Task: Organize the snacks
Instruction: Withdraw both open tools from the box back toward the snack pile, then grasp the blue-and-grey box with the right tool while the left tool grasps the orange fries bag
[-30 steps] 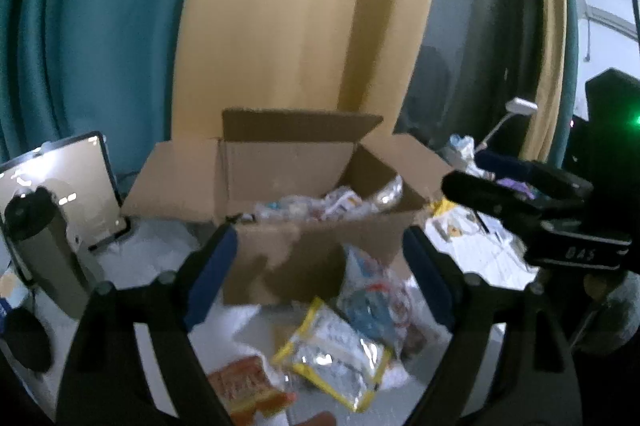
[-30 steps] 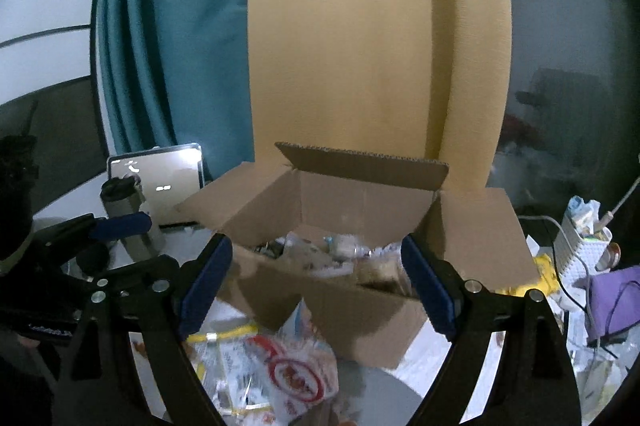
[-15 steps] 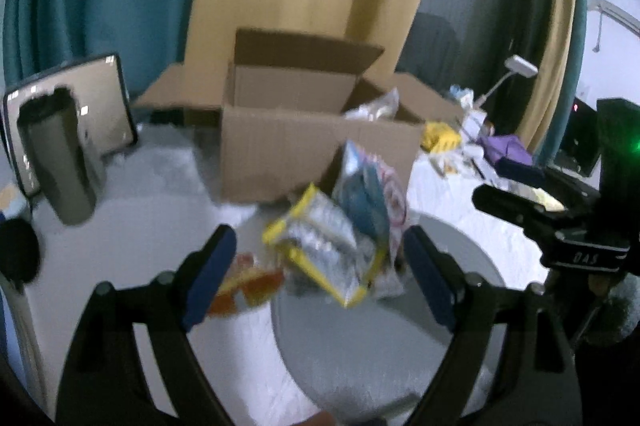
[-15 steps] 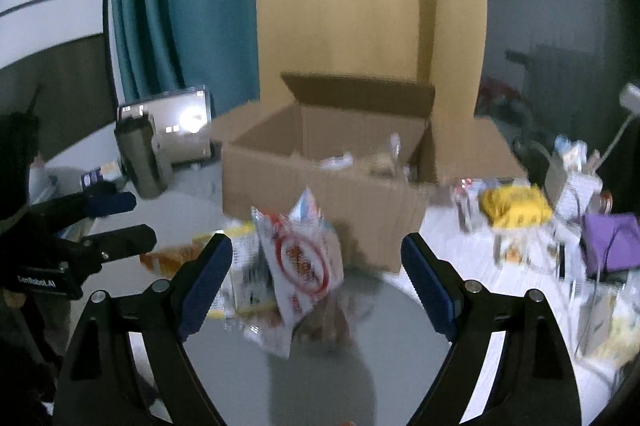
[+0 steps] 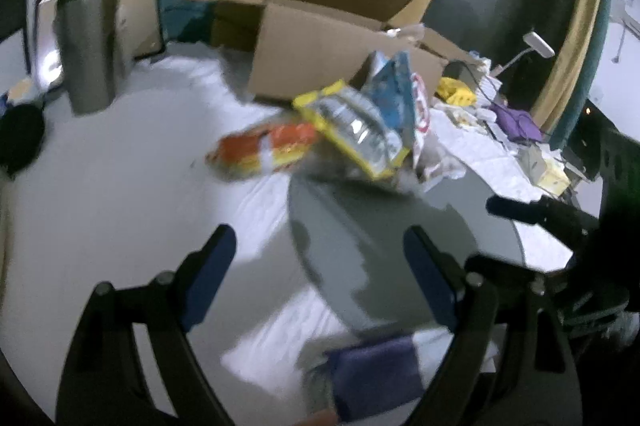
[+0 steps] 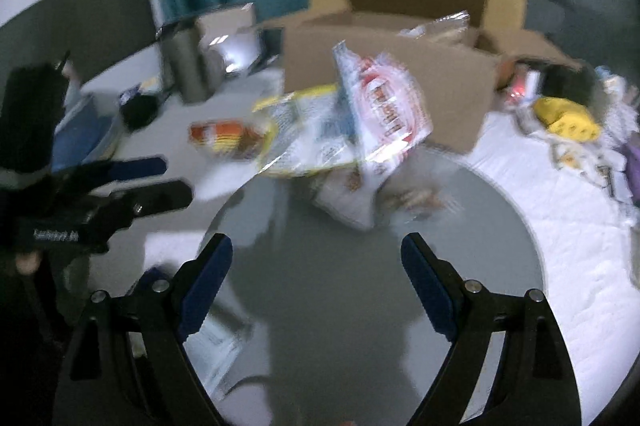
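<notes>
Blurrily, the left wrist view shows the left gripper [image 5: 316,250] with jaws spread, empty, above a grey round mat [image 5: 400,234]; snack bags [image 5: 352,130] lie piled against a cardboard box [image 5: 320,42], beside a purple cloth [image 5: 376,374]. Over in the right wrist view, the right gripper [image 6: 316,258] is likewise spread and empty, and a red-and-white bag [image 6: 384,106] faces it.

Nothing reads clearly. The red-and-white snack bag [image 6: 380,110] carries large red lettering, blurred past reading. White print on the left gripper [image 6: 160,178] is likewise illegible.
</notes>
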### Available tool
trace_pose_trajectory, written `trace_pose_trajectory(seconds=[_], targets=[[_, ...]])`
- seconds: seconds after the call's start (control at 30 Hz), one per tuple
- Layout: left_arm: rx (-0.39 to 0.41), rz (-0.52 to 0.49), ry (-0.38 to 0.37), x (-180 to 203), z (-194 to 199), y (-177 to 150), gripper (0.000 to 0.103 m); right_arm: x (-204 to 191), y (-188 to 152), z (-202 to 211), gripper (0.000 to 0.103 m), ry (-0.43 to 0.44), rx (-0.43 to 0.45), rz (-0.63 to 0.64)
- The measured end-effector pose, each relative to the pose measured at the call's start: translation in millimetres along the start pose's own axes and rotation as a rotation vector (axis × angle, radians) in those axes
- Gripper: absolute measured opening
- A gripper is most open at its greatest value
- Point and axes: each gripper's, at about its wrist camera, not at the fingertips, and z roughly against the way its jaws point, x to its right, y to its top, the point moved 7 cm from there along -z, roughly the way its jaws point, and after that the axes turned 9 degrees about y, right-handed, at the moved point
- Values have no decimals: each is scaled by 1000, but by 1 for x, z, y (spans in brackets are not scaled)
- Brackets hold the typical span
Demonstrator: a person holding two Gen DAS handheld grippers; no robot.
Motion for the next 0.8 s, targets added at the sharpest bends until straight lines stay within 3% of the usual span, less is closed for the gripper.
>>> trace_pose_trajectory(seconds=[0.37, 0.43, 0.5, 0.6, 0.67, 0.73, 0.8], targets=[[-33, 77, 70, -52, 26, -40, 87, -80, -40, -36, 89, 174, -160, 146], [-40, 90, 80, -59, 27, -45, 87, -86, -48, -42, 89, 166, -195, 183], [-42, 103, 86, -64, 27, -47, 87, -93, -53, -45, 95, 153, -206, 232], [-36, 111, 84, -68, 28, -45, 87, -96, -61, -53, 95, 90, -234, 319], [-29, 109, 80, -67, 29, -42, 87, -95, -58, -55, 94, 97, -229, 313], [-28, 105, 80, -66, 28, -39, 87, -91, -56, -56, 88, 107, -232, 280], [-32, 102, 76, -65, 26, -36, 87, -86, -51, -52, 55, 108, -211, 263]])
